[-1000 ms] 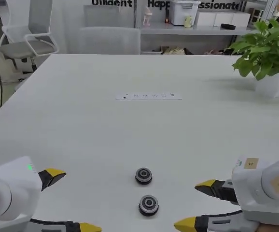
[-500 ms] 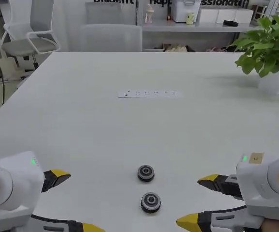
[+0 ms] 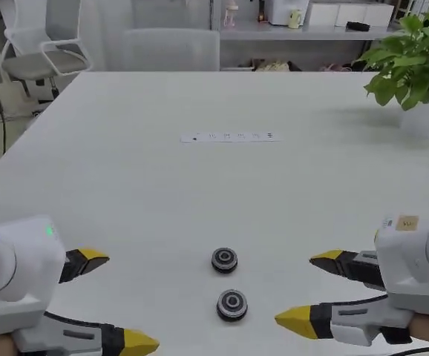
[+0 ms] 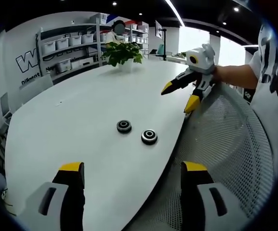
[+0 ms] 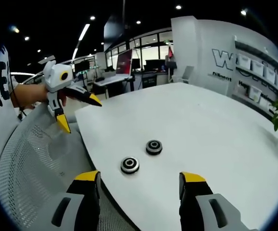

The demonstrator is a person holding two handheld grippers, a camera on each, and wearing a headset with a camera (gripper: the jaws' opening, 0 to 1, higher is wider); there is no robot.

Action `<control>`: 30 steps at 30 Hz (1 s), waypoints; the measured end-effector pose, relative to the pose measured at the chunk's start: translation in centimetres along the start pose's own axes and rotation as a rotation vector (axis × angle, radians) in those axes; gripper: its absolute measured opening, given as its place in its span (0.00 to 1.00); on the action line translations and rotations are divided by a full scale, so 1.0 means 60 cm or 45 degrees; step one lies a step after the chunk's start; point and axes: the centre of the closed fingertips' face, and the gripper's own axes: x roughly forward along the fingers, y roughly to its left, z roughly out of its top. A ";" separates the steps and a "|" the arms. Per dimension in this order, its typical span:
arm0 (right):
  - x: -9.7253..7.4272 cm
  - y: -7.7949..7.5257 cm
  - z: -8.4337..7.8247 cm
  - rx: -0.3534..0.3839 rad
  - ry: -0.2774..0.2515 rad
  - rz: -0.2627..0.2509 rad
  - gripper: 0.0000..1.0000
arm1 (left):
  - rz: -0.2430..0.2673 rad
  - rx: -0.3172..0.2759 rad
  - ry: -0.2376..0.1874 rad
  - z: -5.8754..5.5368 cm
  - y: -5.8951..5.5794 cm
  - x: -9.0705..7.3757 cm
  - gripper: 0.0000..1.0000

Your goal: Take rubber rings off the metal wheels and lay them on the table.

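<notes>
Metal wheels [image 3: 231,305], two, lie flat on the white table [image 3: 200,185] close to its near edge, between the two tools. Each has its axle line pointing straight up and its hub bore facing the ceiling. The far wheel [image 3: 224,259] sits just beyond the near wheel [image 3: 231,305]. They are apart, not touching, lined up roughly front to back. A dark rubber ring [image 3: 219,305] sits seated around each rim.

Left side: the left hand-held gripper [image 3: 114,301] hovers over the near left corner area, yellow tips aimed right toward the wheels. Its jaws are spread wide with nothing between them, and it stands well apart from both wheels. Its own view shows the two yellow-tipped jaws wide either side of bare table edge, with the wheels ahead of them, the far wheel [image 4: 124,126] to the left and the near wheel [image 4: 149,136] to the right.

Centre, further back: a socket strip [image 3: 229,136] is set flush in the tabletop. A chair [image 3: 40,52] stands off the far left corner.

Right side: the right hand-held gripper [image 3: 303,289] mirrors the other, tips aimed left, jaws gaping and holding nothing. It is clear of both wheels and sits nearer to them than the left tool does. Its own view puts the near wheel [image 5: 130,164] just ahead of the open jaws by the table edge, the far wheel [image 5: 154,147] beyond it.

Far right: a potted plant [image 3: 415,70] stands on the table's back corner.
</notes>
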 end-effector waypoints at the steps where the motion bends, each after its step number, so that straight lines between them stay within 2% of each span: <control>1: 0.001 -0.001 0.001 -0.001 -0.002 0.000 0.65 | -0.001 -0.001 -0.001 0.002 0.001 0.001 0.80; 7: 0.008 -0.014 0.012 -0.015 -0.022 -0.002 0.65 | -0.014 0.024 -0.006 0.023 0.008 0.017 0.80; 14: 0.015 -0.031 0.024 -0.025 -0.070 0.002 0.65 | -0.050 0.012 -0.024 0.043 0.017 0.042 0.80; 19: 0.021 -0.041 0.023 -0.036 -0.073 0.008 0.65 | -0.086 -0.001 -0.039 0.052 0.017 0.052 0.80; 24: 0.029 -0.045 0.022 -0.067 -0.071 0.031 0.65 | -0.096 0.015 -0.032 0.051 0.023 0.063 0.79; 27: 0.035 -0.045 0.019 -0.088 -0.056 0.047 0.65 | -0.128 0.007 -0.041 0.054 0.017 0.068 0.79; 30: 0.041 -0.044 0.017 -0.135 -0.053 0.068 0.65 | -0.142 0.035 -0.031 0.051 0.016 0.077 0.79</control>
